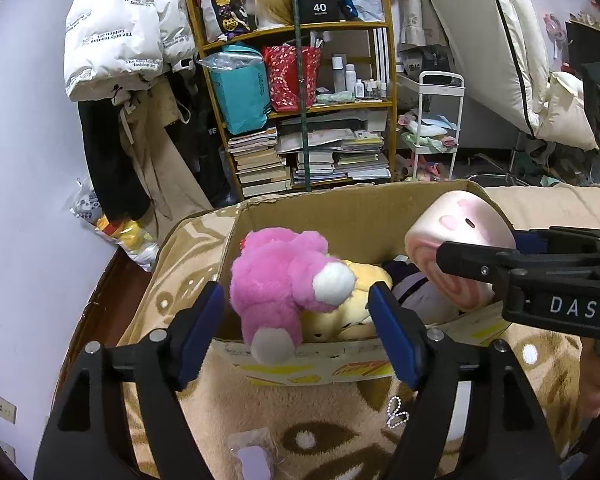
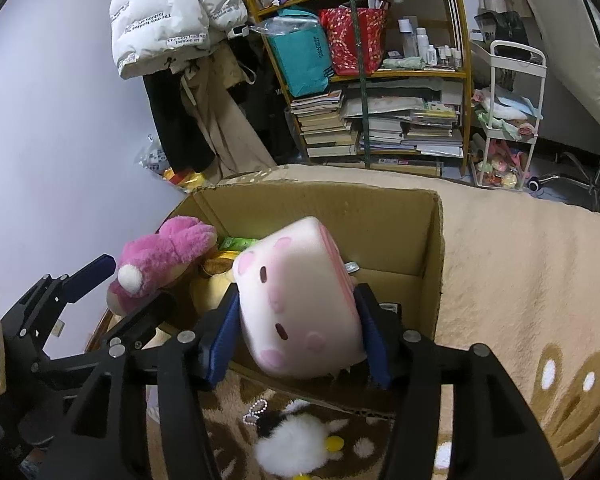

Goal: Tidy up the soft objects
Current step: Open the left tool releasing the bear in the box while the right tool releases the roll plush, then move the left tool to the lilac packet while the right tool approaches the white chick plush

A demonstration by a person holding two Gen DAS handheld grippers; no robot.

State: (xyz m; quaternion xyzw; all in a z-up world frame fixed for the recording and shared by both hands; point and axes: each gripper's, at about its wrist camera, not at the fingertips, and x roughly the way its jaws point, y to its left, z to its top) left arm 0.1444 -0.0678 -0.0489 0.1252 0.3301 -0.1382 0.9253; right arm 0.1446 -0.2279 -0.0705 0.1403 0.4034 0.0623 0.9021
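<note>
Lilac wall (image 1: 24,160), cluttered wooden bookshelf (image 1: 300,108) (books stacked low), white cart (image 1: 440,120).

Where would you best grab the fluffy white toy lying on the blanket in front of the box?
Pinch the white toy across its round fluffy body, coming straight down from above. It lies flat on the blanket, clear of the box, and the body is its bulkiest, softest part.

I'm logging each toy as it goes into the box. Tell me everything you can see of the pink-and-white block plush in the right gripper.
The block plush is a soft, rounded cuboid, white with pink blotches, two dark oval eyes and a pink swirl on one end. It is tilted, clamped at its sides between the right gripper's blue pads, and held over the open cardboard box, right of the pink plush bear. Whether it touches the box is unclear.
</note>
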